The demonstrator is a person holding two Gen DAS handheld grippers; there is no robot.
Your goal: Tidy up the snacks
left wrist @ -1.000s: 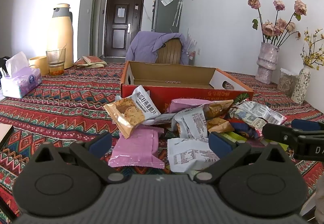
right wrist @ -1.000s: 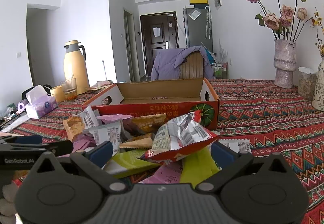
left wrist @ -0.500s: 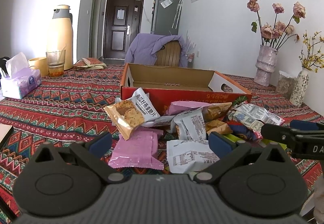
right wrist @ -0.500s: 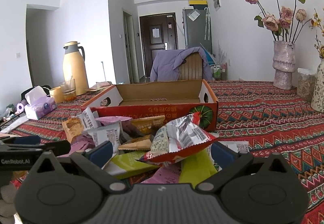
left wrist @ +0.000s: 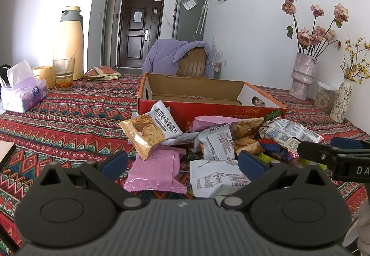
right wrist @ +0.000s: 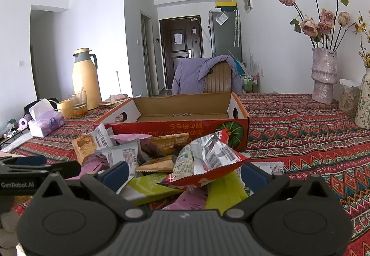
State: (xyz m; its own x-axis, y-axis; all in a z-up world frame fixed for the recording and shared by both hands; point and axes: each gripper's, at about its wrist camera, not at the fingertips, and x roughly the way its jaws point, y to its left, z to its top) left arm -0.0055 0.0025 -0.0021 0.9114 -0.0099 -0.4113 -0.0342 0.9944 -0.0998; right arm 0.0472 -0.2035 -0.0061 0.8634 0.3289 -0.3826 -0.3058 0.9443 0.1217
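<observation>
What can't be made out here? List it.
- Box floor: near wall hides it, both views.
- Lower snack packets: buried beneath others and behind the right gripper, right wrist view.
- Tan cup contents: too far, left wrist view.

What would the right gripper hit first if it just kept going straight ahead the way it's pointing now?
Most likely the red and silver snack packet, which sits on top of the pile between the open right gripper fingers. Beyond it is the red cardboard box. Depth is hard to judge.

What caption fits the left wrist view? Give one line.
Open left gripper hovers over pink packet amid piled snacks before the empty red box.
</observation>
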